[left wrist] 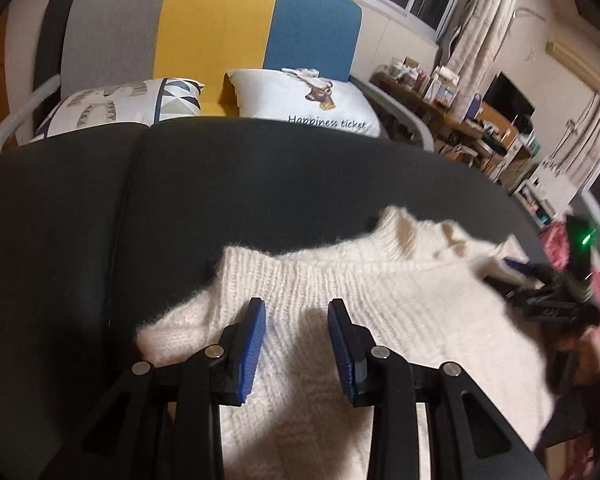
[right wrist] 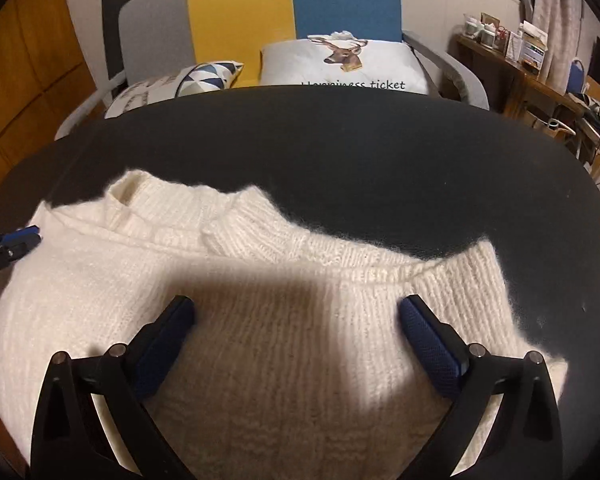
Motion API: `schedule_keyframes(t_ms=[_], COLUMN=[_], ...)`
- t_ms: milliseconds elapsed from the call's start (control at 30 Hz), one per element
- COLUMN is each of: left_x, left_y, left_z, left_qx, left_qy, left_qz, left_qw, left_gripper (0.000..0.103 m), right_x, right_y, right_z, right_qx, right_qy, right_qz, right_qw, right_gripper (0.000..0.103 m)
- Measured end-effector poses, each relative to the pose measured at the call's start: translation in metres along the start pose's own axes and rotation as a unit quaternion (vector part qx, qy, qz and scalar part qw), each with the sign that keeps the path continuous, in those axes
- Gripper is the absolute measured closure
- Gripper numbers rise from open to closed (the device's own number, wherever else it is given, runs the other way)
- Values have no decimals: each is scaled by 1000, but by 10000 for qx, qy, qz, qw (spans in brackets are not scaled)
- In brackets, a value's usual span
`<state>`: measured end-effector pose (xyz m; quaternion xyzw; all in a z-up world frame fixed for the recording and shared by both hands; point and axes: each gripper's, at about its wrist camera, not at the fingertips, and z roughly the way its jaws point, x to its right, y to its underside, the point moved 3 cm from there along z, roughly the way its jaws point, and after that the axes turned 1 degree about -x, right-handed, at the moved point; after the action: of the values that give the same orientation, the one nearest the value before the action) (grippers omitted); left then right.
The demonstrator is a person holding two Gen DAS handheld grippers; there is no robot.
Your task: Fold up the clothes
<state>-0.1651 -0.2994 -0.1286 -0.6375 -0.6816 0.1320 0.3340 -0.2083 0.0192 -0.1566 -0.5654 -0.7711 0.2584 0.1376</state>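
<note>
Cream chunky-knit sweater (right wrist: 260,320) lying partly gathered on the dark table top (right wrist: 340,148), its ribbed cuffs and collar doubled toward the frame's upper middle (fold unfinished, or so it appears), beneath the empty, moderately parted left gripper (left wrist: 297,320) and the empty, wide-spread right gripper (right wrist: 296,312).

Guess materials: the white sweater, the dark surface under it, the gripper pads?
White sweater: chunky knit, probably wool or acrylic; ribbed stitches and a fuzzy halo at the edges. Dark surface: smooth and matte with a faint sheen, and a stitched seam shows in the left wrist view, so likely leather or faux leather. Gripper pads: blue, finely textured, look like rubber or soft plastic; unsure which.
</note>
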Motion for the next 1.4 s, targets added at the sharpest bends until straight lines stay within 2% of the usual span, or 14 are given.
schedule_keyframes(t_ms=[167,267,333,467,500,600,700,800,867,933,1100,1200,1333,1400], left_x=[3,-3,-11,-18,-17,-2,19,35,37,38,47,44,43,42], left_y=[-29,-25,-18,-15,-16,-16,1,35,57,77,88,103,111,112], left_z=[-14,24,33,32,30,-3,-43,-58,-50,-42,-61,-67,-75,-79], left_qx=[344,-387,-357,-341,-395,11,509,457,389,335,258,238,320,391], left_qy=[468,-290,-411,-453,-528,-870,-713,-461,-595,-757,-735,-718,-655,-612], left_qz=[194,571,615,502,433,559,659,544,530,539,374,258,147,104], left_qw=[9981,9972,9966,9971,9969,9946,9940,9964,9961,9951,9963,9968,9972,9973], left_gripper=[69,69,59,59,59,62,62,62,62,61,61,61,61,61], right_x=[2,5,14,41,45,52,53,46,38,36,39,46,53,55], right_y=[2,-3,-11,2,6,5,8,31,53,80,91,109,146,154], right_z=[-3,-11,-25,-15,-14,-20,-48,-81,-86,-81,-111,-143,-131,-128], right_qx=[2,-49,119,-264,-109,-21,158,320,119,105,279,518,193,369], right_qy=[-7,-120,-2,-150,-274,-468,-355,-706,-1106,-1094,-1149,-1740,-1931,-2053], right_qz=[6,58,135,356,356,487,525,457,438,326,429,508,636,616], right_qw=[10000,9999,9998,9989,9989,9977,9979,9959,9928,9934,9921,9821,9789,9761], right_gripper=[0,0,0,0,0,0,0,0,0,0,0,0,0,0])
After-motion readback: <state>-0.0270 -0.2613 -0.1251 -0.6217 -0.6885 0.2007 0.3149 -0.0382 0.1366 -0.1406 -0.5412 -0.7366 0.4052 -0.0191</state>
